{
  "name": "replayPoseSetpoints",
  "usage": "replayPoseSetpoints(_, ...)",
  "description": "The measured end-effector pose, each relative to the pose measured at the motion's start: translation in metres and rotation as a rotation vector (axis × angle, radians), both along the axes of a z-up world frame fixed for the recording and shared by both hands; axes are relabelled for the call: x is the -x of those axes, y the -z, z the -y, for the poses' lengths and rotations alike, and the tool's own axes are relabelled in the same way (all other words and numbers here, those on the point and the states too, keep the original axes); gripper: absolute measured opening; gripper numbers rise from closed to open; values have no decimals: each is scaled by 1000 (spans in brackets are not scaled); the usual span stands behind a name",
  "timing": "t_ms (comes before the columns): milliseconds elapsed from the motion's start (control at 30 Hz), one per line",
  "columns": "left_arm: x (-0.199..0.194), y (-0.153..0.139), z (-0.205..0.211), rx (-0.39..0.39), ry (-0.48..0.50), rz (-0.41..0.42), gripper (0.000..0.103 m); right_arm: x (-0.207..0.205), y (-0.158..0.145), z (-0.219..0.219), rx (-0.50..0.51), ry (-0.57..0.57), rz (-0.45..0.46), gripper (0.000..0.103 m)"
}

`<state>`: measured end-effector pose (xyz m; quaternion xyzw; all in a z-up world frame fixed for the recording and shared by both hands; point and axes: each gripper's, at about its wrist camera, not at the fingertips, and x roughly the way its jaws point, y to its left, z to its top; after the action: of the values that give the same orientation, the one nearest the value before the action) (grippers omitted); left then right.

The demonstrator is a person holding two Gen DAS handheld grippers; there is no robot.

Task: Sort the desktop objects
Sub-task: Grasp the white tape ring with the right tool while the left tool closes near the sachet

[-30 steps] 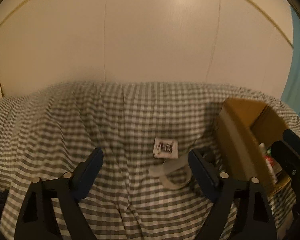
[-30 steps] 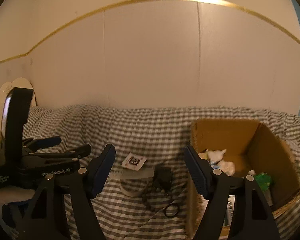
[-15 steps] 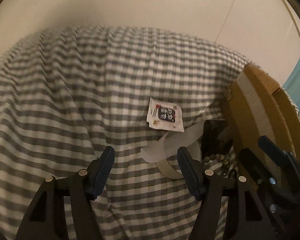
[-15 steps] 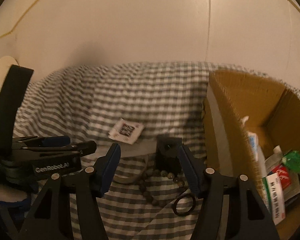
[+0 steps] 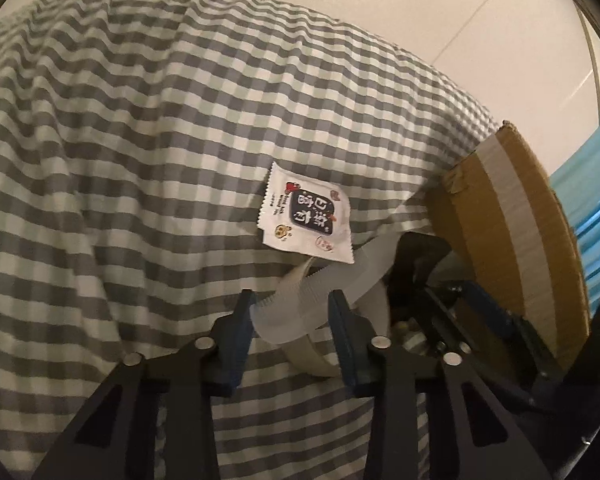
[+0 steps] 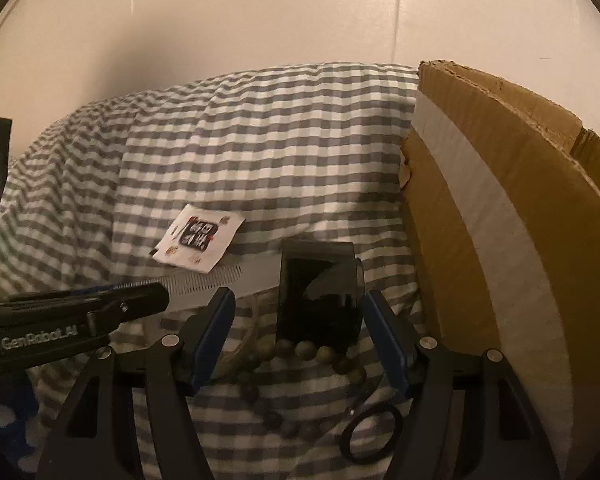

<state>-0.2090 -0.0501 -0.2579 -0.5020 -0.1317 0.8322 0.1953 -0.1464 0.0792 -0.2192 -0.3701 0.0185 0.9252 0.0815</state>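
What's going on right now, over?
Left tool closing around the white comb. Right tool open around the black box. Beads and cardboard box close by.

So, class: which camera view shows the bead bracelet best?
The right wrist view: the bead bracelet curves in full across the checked cloth, below the black box. The left wrist view shows only a few beads.

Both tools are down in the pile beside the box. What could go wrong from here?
1. The left tool is closing on the white comb; the sachet overlaps its far end and may drag.
2. The right tool brackets the black device, touching the bead bracelet, which could snag.
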Motion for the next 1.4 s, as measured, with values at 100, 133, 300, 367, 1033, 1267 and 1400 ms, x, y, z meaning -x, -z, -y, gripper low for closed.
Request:
replayPoseSetpoints(100,4,4,6,-63,-16,27,31,4,1,-1,-9,11,-13,70)
replayPoseSetpoints(133,6,5,8,-91,-22,36,25,6,2,0,-21,15,-13,71)
replayPoseSetpoints(300,5,-3,18,-197,-38,28,13,11,9,5,-52,22,-13,77)
replayPoseSetpoints(367,2,-12,16,-194,-33,0,12,10,10,7,-63,16,-21,77)
replayPoseSetpoints(1033,-46,-111,41,-74,-75,-268,2,13,24,3,167,-46,144,40)
replayPoseSetpoints(1267,-61,-123,43,-53,-81,-297,2,9,27,14,170,-64,163,28)
replayPoseSetpoints(1400,-73,-136,48,-51,-101,-327,2,11,28,24,197,-130,204,27)
